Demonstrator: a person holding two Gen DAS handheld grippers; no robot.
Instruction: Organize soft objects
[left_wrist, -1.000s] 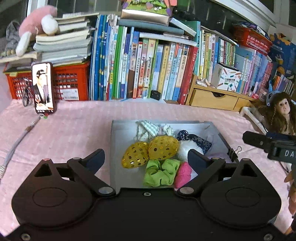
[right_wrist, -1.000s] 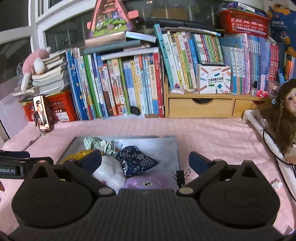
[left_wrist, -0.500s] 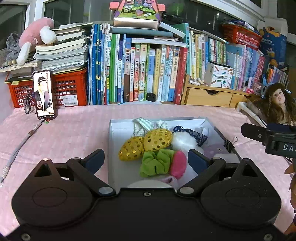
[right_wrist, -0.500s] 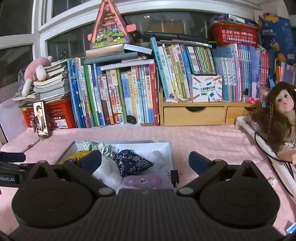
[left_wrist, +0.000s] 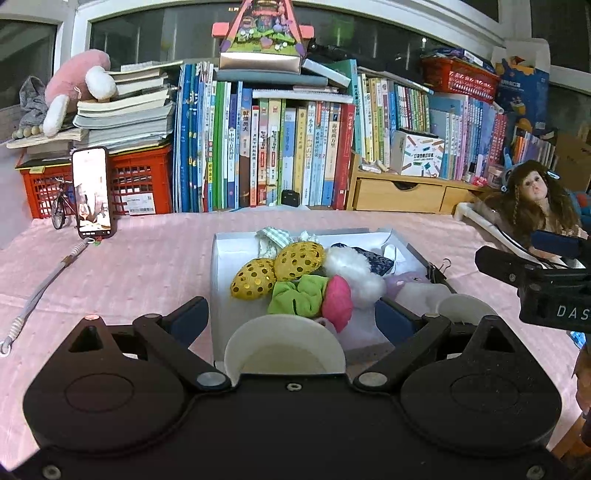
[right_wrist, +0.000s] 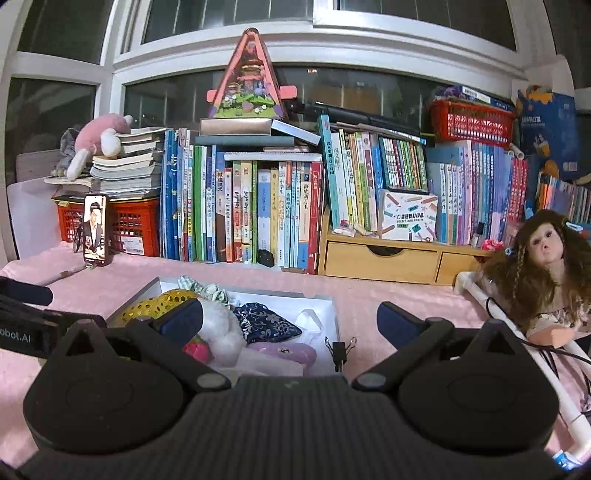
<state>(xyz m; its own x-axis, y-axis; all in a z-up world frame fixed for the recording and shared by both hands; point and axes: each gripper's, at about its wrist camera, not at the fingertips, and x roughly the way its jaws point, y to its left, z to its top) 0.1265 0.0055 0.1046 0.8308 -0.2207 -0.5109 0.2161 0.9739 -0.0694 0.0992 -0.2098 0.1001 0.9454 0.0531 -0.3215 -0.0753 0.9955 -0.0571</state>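
A white box (left_wrist: 221, 258) on the pink tablecloth holds soft things: two gold sequinned pieces (left_wrist: 275, 267), a green scrunchie (left_wrist: 297, 297), a pink puff (left_wrist: 338, 297), a white fluffy ball (left_wrist: 354, 271), a dark blue patterned pouch (right_wrist: 264, 323), a purple plush (right_wrist: 284, 350) and a checked cloth (left_wrist: 275, 236). My left gripper (left_wrist: 291, 319) is open and empty, above the box's near end. A white cup (left_wrist: 284, 347) stands between its fingers, a second cup (left_wrist: 463, 306) to the right. My right gripper (right_wrist: 290, 319) is open and empty, over the box's right part.
Rows of books (left_wrist: 277, 147) and a red crate (left_wrist: 136, 184) line the back. A phone (left_wrist: 92, 192) stands at the left with a cord (left_wrist: 40, 288). A doll (right_wrist: 543, 269) sits at the right. A wooden drawer unit (right_wrist: 384, 258) stands behind. A binder clip (right_wrist: 340, 350) grips the box's right wall.
Both grippers have pulled back and tilted up, so the box sits farther away. Two white cups have come into the left wrist view. Both grippers stay open.
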